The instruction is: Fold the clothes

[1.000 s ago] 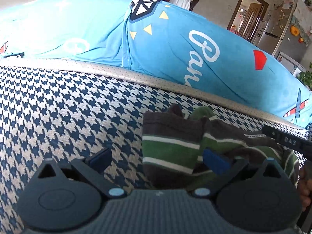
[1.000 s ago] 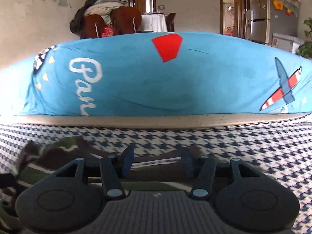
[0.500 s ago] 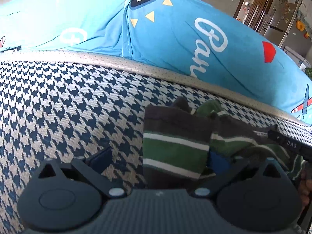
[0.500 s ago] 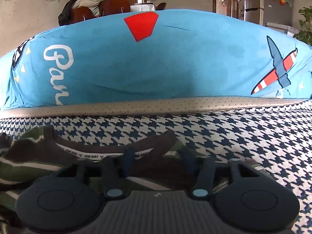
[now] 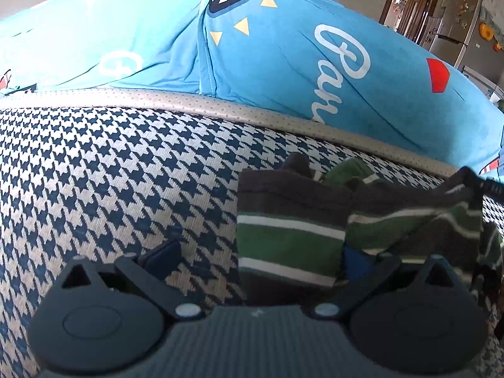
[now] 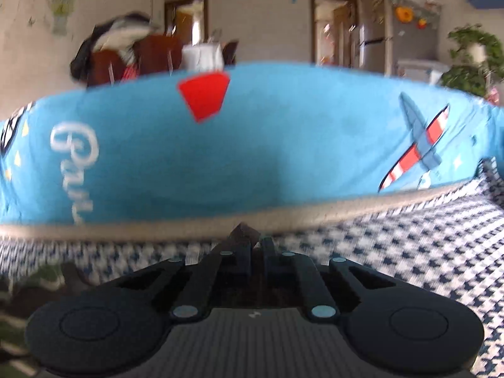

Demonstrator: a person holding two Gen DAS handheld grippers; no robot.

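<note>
Right tool (image 6: 256, 245): jaws closing, nearly pressed together, with a dark peak of cloth pinched up between the tips. That view is blurred, so how much fabric is caught cannot be told.

Left tool (image 5: 261, 258): jaws spread wide, touching nothing firmly; one blue pad over bare upholstery, the other at the garment's near edge.

Striped garment (image 5: 289, 233), dark brown, green and white: lies bunched on the houndstooth seat (image 5: 110, 173), just ahead of the left tool and reaching off toward the right one. Long axis runs crosswise to both tools; stripes run along it; a folded panel faces the left tool. Which end is the collar cannot be told.

Blue printed cushion (image 5: 283, 63): stands beyond the garment, along the seat's back.

Risks, as judged:
- A thin pinch may slip once lifted, dropping the cloth.
- One-sided lifting, with the left tool empty, could drag the bundle askew and undo the folded panel.
</note>
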